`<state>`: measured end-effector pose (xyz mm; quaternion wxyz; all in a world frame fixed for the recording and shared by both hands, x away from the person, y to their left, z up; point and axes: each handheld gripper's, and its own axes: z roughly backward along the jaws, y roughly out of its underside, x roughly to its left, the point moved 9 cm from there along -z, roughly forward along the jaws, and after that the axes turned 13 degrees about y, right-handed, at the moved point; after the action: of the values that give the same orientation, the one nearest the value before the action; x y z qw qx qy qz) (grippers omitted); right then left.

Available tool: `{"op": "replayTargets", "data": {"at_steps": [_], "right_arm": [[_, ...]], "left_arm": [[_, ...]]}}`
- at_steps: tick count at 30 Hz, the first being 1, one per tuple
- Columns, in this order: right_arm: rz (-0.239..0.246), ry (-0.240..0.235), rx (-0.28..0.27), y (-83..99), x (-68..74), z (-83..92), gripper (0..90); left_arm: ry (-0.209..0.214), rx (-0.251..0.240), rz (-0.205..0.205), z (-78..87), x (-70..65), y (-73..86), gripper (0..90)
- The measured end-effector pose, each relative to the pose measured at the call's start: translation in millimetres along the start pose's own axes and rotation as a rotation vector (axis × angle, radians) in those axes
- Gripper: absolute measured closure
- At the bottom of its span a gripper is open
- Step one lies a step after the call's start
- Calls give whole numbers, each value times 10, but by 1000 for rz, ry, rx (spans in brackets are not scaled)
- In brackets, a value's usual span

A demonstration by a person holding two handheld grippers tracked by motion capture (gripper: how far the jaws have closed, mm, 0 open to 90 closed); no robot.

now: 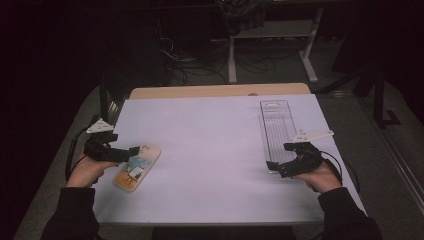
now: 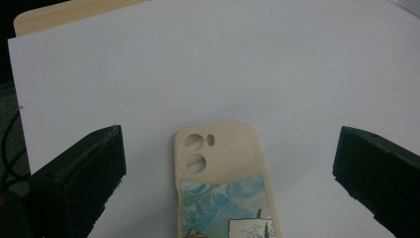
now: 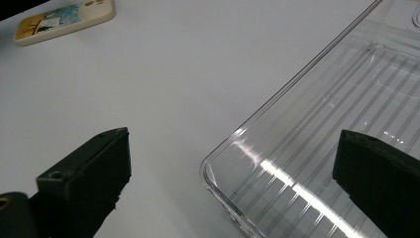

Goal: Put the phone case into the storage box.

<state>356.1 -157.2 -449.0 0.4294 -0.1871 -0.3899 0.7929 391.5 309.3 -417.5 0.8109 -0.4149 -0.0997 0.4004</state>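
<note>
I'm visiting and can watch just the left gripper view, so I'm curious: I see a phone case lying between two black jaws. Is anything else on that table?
Observer: Yes. A long clear plastic tray lies on the right side of the white sheet, well apart from the phone case.
Operator: Is anyone near that tray?
Observer: The right gripper sits at the tray's near end, jaws open around its corner.
Operator: Is there anything in the tray?
Observer: No, the right gripper view shows just its ribbed clear floor.
</note>
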Motion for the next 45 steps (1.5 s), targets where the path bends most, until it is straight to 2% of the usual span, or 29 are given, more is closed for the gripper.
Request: {"op": "replayTargets", "data": {"at_steps": [12, 24, 33, 39, 43, 45], "right_arm": [[0, 0, -1, 0, 2, 3, 7], [-5, 1, -1, -2, 0, 2, 7], [-5, 0, 1, -1, 0, 0, 7], [-3, 1, 1, -2, 0, 0, 7], [1, 0, 1, -1, 0, 1, 7], [0, 1, 3, 0, 1, 1, 7]], "left_arm": [[-9, 20, 13, -29, -13, 86, 0], [-36, 36, 28, -2, 28, 179, 0], [-41, 51, 42, -45, 3, 251, 0], [-42, 80, 36, -79, -22, 336, 0], [-45, 77, 45, -104, -45, 362, 0], [-49, 85, 37, -105, -38, 382, 0]]}}
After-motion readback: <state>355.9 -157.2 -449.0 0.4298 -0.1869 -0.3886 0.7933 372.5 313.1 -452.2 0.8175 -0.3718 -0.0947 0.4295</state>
